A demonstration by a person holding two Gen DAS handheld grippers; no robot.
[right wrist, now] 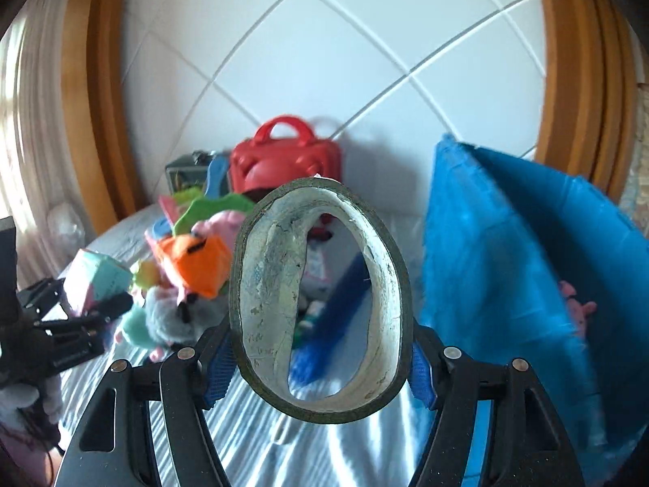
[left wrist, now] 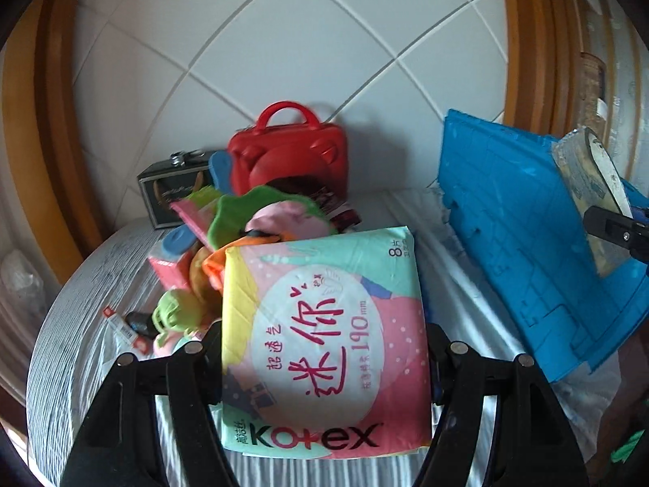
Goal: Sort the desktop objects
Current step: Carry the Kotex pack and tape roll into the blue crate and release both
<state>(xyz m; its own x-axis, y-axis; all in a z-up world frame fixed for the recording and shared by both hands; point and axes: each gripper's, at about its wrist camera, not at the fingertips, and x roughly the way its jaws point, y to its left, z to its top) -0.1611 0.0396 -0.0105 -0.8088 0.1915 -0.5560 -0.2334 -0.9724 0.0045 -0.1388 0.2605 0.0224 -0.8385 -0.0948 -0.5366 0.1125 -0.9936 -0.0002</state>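
My left gripper (left wrist: 324, 349) is shut on a pink and teal Kotex pad pack (left wrist: 324, 337) and holds it above the striped tablecloth (left wrist: 81, 304). The pack also shows at the left of the right wrist view (right wrist: 97, 280). My right gripper (right wrist: 322, 349) is shut on a worn tape roll (right wrist: 320, 300), squeezed into an oval and held upright. The roll appears at the right edge of the left wrist view (left wrist: 588, 199), in front of a blue plastic board (left wrist: 527, 235).
A pile of plush toys (left wrist: 227, 235) lies mid-table, with an orange one (right wrist: 194, 259) on top. A red handbag (left wrist: 288, 154) and a dark box (left wrist: 170, 190) stand against the tiled wall. The blue board (right wrist: 507, 263) leans at the right.
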